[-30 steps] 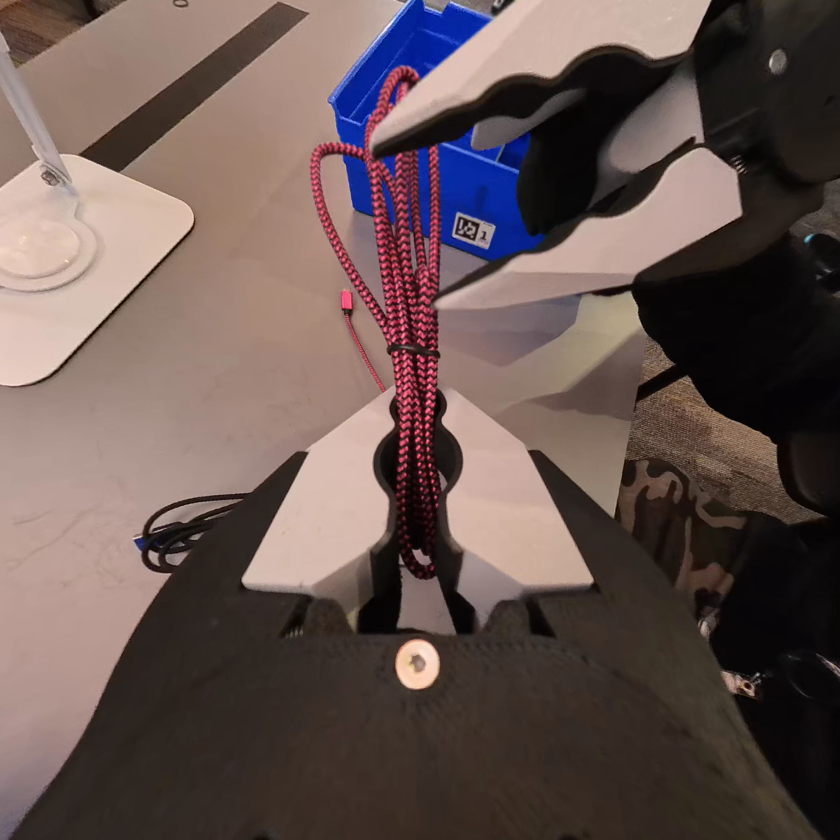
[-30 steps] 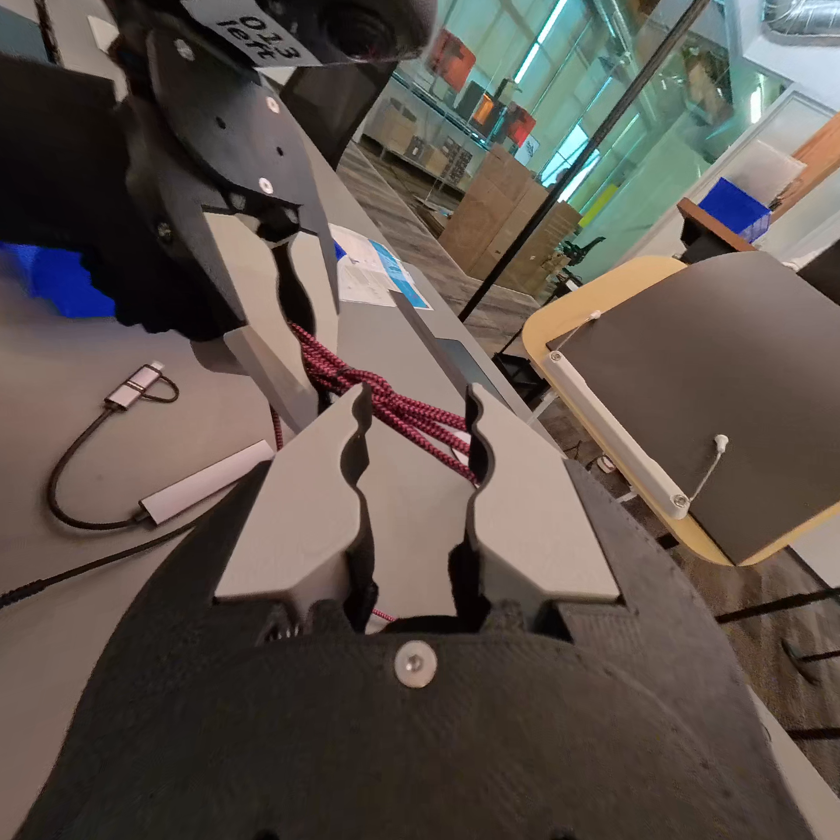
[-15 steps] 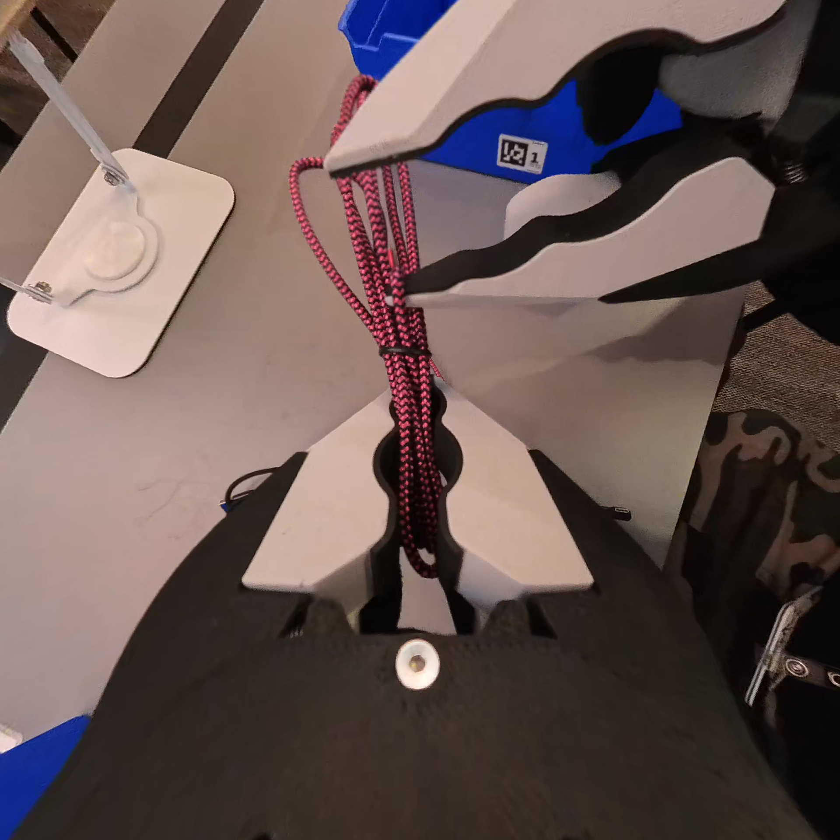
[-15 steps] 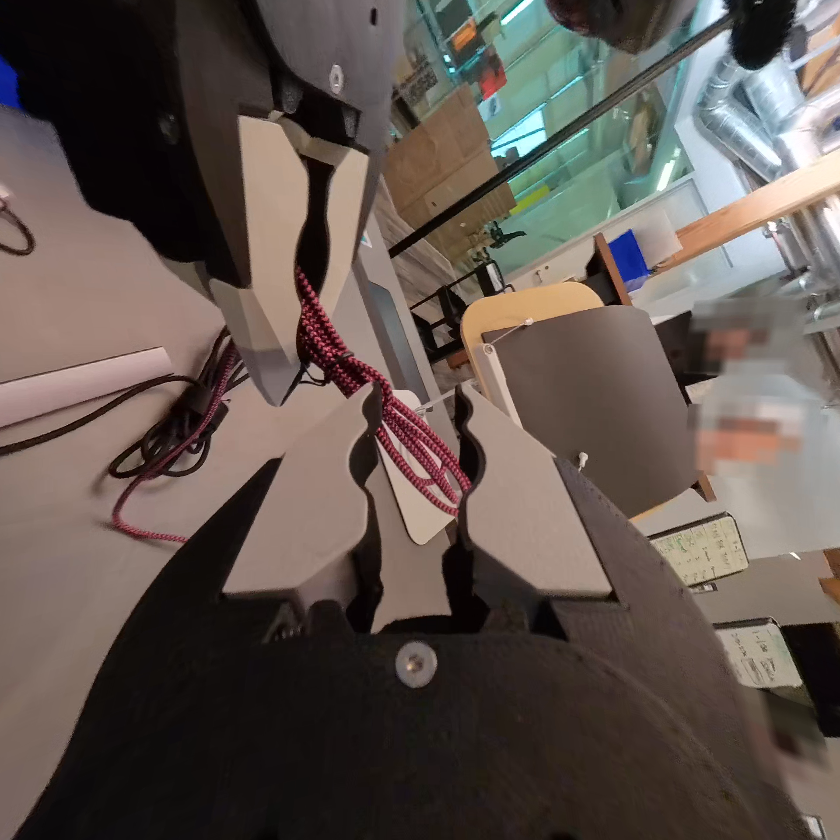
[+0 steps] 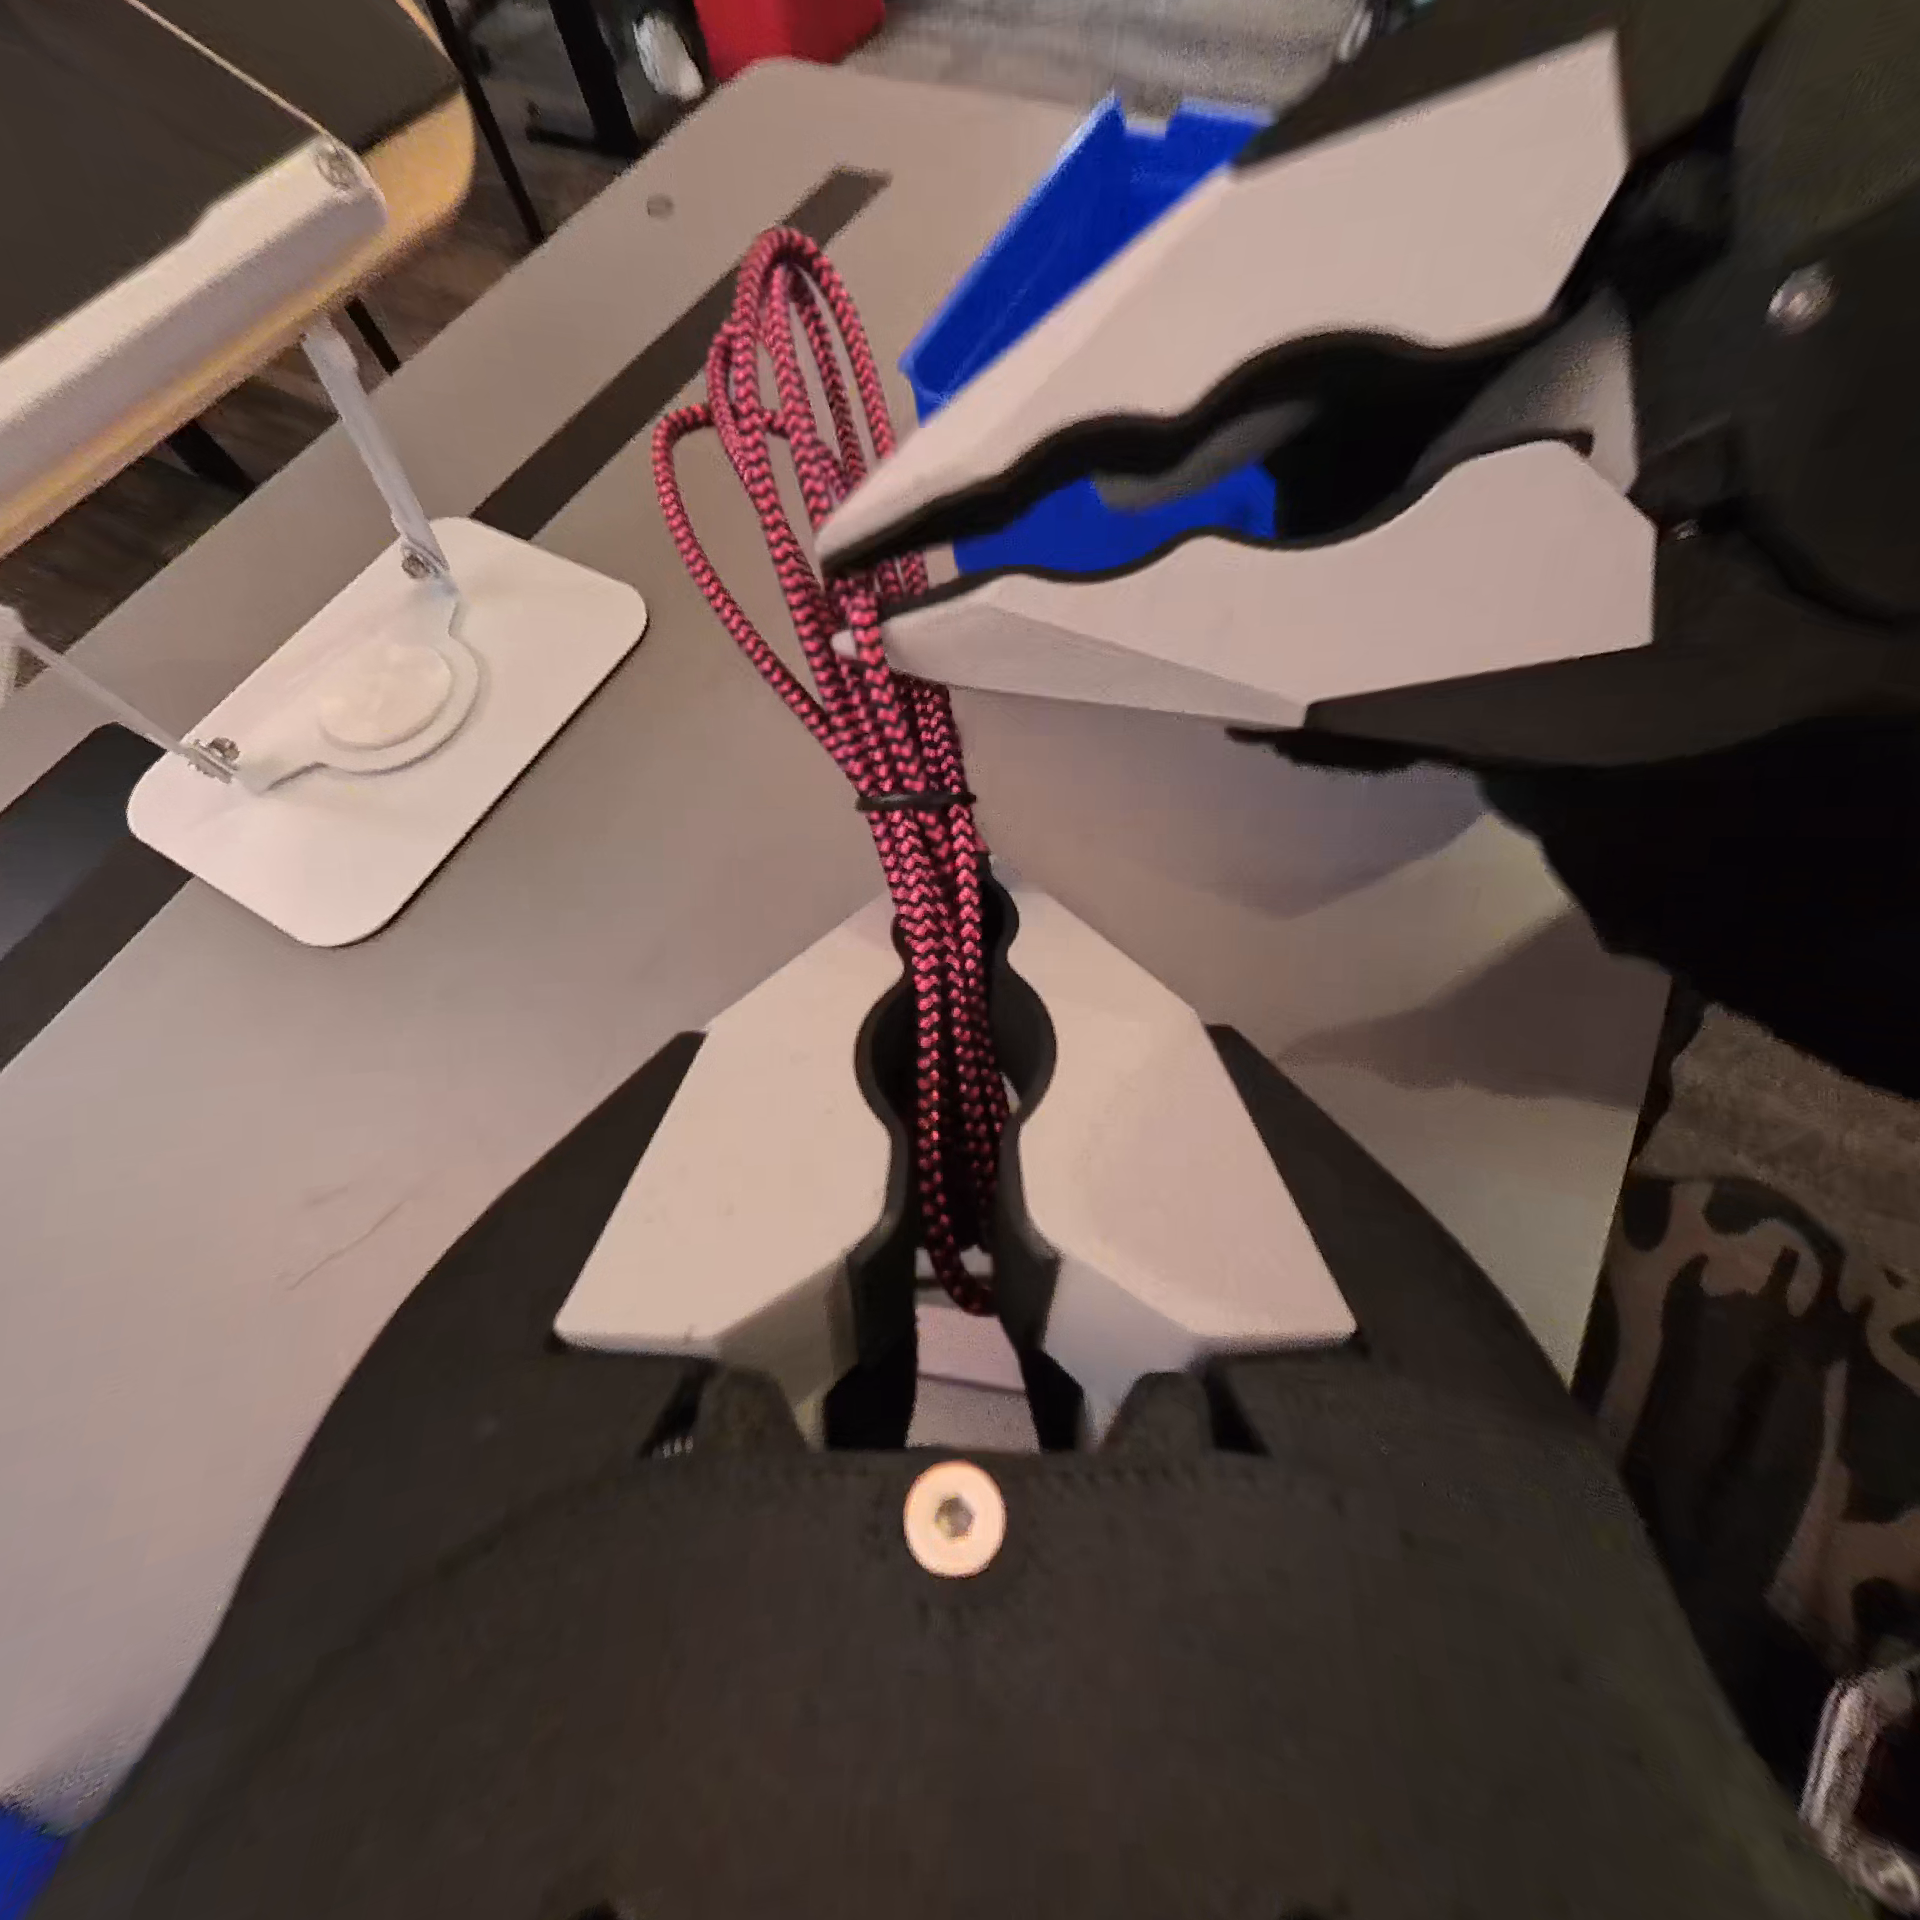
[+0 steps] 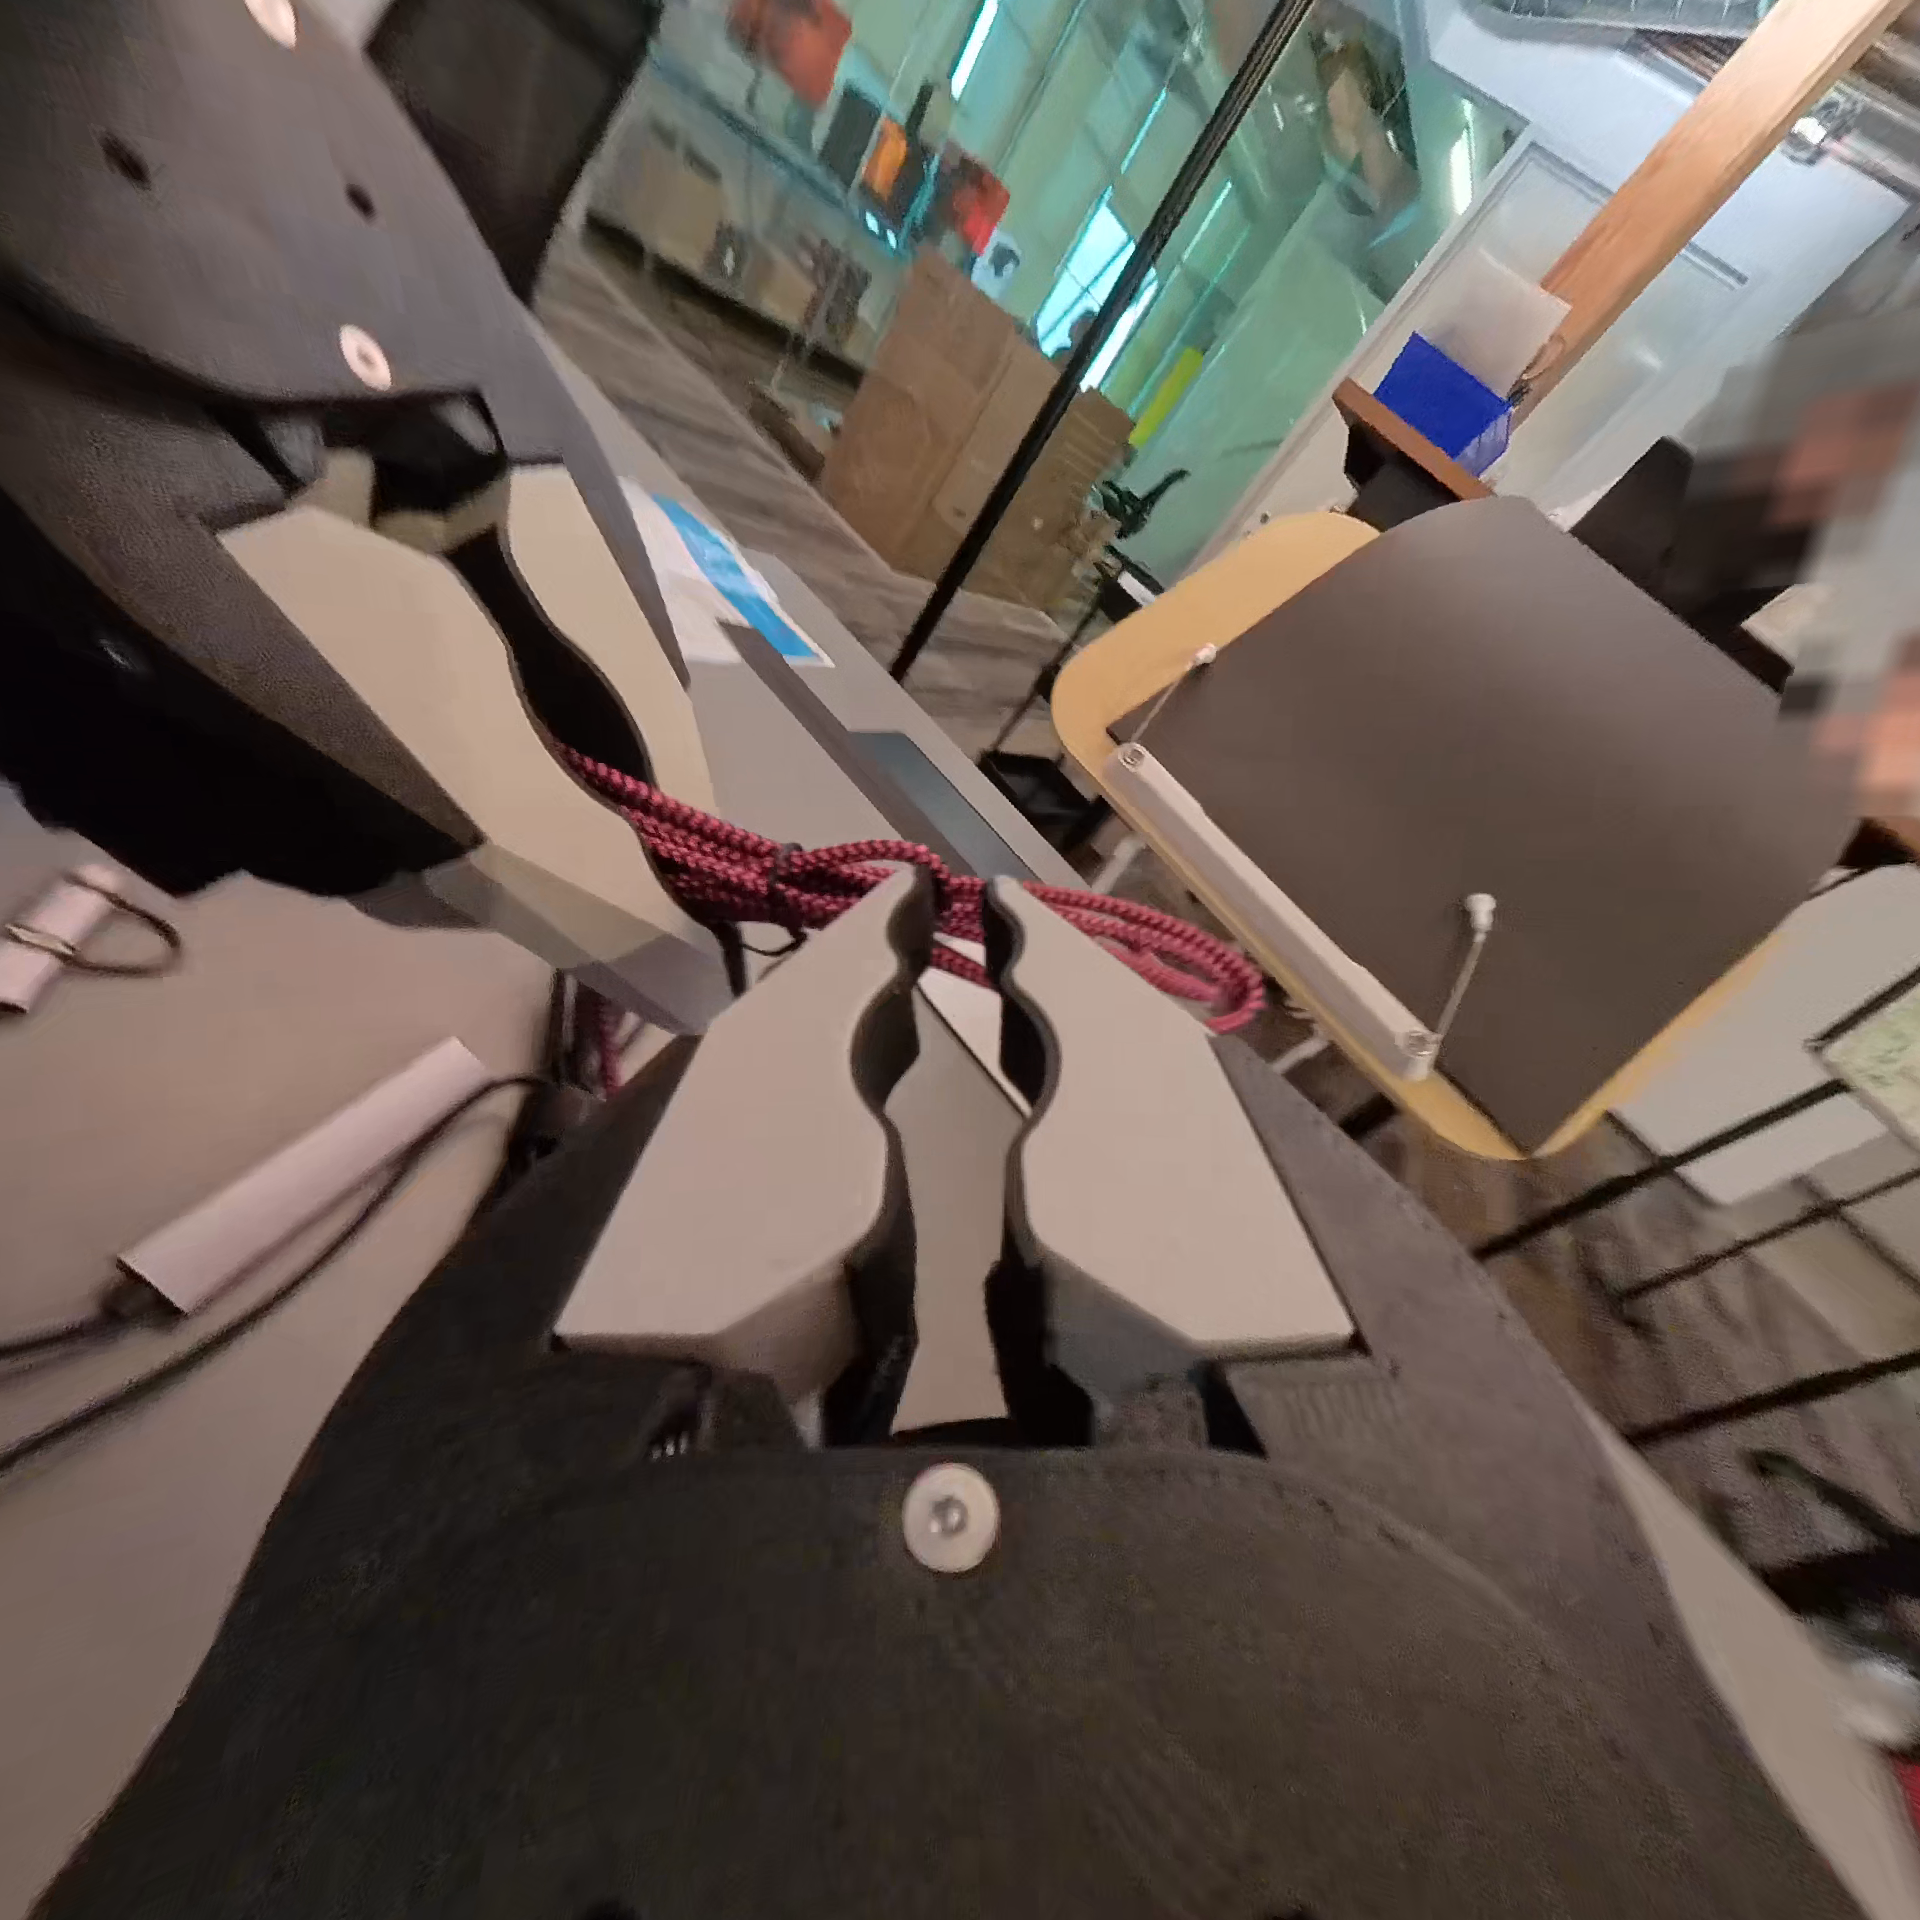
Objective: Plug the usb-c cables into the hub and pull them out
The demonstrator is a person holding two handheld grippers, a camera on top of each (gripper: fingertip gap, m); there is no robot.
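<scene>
Left wrist view: your left gripper (image 5: 951,914) is clamped on the red-and-black braided cable (image 5: 894,727), a coiled bundle held up off the grey table (image 5: 260,1091), strands running down through the gap btwn the fingers w/ a thin black tie (image 5: 914,800) around the bundle just past the tips. Your right gripper (image 5: 862,587) comes in from the right, its tips pinched on strands of the same bundle above the tie. Behind it, toward the table's far edge, sits a blue bin (image 5: 1081,239); a white stand base (image 5: 384,727) w/ thin metal rods rests near the left edge, well apart from the cable. Camo fabric (image 5: 1766,1351) shows past the table's right edge. Right wrist view: the right gripper (image 6: 951,894) has its tips nearly together w/ cable (image 6: 1091,925) strands caught btwn them, loops (image 6: 1226,997) sticking out to the right; the left gripper (image 6: 675,904) sits upper left, closed on the bundle's other end, tie (image 6: 779,862) btwn the two grippers. On the table at the left lies a slim silver hub (image 6: 301,1174) w/ a black lead, apart from the cable; farther left a small silver adapter (image 6: 52,925), blurred, prob. w/ a wire loop. Nothing looks plugged into the hub's visible side, though blur makes ports hard to read.
</scene>
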